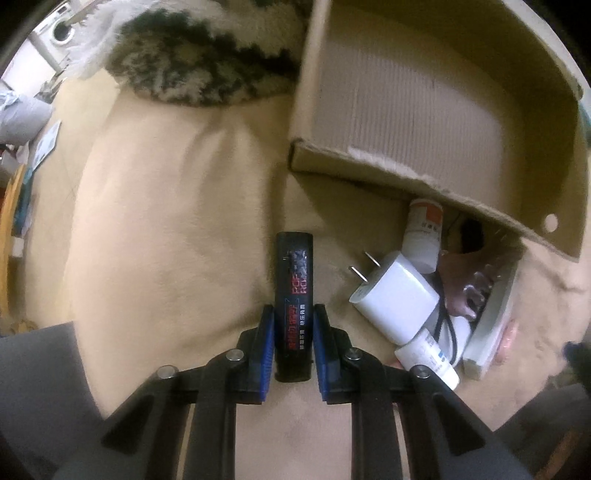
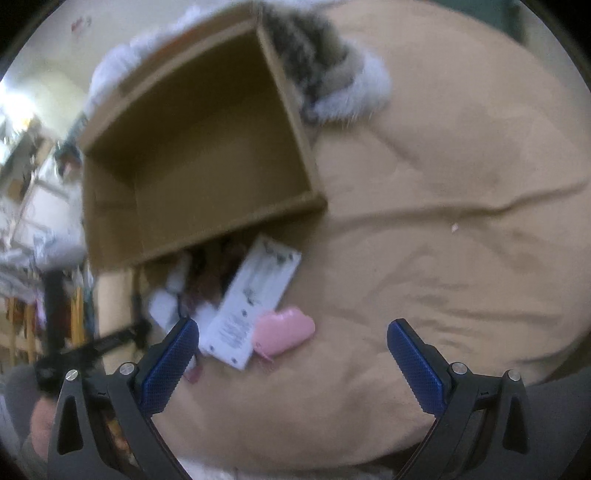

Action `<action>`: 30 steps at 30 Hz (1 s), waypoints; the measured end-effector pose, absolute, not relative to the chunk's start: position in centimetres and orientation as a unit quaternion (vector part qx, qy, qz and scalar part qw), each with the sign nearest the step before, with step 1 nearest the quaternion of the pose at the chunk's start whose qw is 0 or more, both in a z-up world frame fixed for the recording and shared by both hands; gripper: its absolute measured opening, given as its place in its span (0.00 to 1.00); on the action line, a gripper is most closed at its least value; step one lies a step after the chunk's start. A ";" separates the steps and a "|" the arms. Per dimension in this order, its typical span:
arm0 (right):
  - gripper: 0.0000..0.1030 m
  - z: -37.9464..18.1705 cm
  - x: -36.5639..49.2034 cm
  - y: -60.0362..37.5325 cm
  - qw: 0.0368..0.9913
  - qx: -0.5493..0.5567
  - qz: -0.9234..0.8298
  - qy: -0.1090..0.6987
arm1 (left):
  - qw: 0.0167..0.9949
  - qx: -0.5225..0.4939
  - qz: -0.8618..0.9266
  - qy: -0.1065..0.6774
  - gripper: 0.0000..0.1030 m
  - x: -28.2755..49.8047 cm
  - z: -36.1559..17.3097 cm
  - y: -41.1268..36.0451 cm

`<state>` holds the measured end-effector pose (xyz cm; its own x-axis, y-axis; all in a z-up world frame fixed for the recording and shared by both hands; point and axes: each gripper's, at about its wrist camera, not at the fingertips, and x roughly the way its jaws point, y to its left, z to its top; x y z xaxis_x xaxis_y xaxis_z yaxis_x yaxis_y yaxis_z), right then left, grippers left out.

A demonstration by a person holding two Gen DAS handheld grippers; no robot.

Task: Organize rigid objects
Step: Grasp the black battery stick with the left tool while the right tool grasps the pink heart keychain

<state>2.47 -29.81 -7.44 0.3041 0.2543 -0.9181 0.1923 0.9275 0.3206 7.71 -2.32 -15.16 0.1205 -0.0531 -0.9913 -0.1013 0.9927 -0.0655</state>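
In the left wrist view my left gripper (image 1: pixel 293 314) is shut on a black tube (image 1: pixel 293 280) with red and white print, which lies lengthwise on the tan bedcover. To its right lie a white plug charger (image 1: pixel 397 295), two white bottles (image 1: pixel 423 232) (image 1: pixel 430 354) and a white flat box (image 1: pixel 487 325), beside an open cardboard box (image 1: pixel 424 96). In the blurred right wrist view my right gripper (image 2: pixel 293 332) stands open above the cover, with a pink soft item (image 2: pixel 284 330) and the white flat box (image 2: pixel 251 306) close to its left finger. The cardboard box (image 2: pixel 199 155) sits beyond them.
A black-and-white fluffy cushion (image 1: pixel 199 51) (image 2: pixel 325 70) lies behind the cardboard box. The tan bedcover (image 2: pixel 461 203) spreads wide to the right. Cluttered shelves and a washing machine (image 1: pixel 61 31) stand past the bed's edge at the left.
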 end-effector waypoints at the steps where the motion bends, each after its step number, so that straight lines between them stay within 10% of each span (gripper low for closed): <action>1: 1.00 -8.0 2.9 -29.5 0.775 0.181 0.031 0.605 | 0.749 -0.062 0.017 0.660 0.17 7.5 -14.9 -2.2; 13: 0.88 -11.4 7.1 -23.0 0.701 -0.048 0.183 0.688 | 0.764 -0.080 0.029 0.640 0.17 6.6 -10.7 0.8; 22: 0.73 -15.8 7.7 -22.1 0.662 -0.040 0.202 0.721 | 0.765 -0.089 0.025 0.637 0.17 6.7 -9.9 1.4; 23: 0.57 -15.2 7.6 -22.1 0.665 -0.034 0.209 0.716 | 0.765 -0.088 0.024 0.637 0.17 6.6 -10.1 1.4; 30: 0.57 -14.2 6.9 -22.1 0.682 -0.034 0.189 0.705 | 0.768 -0.084 0.025 0.634 0.17 6.4 -10.2 1.8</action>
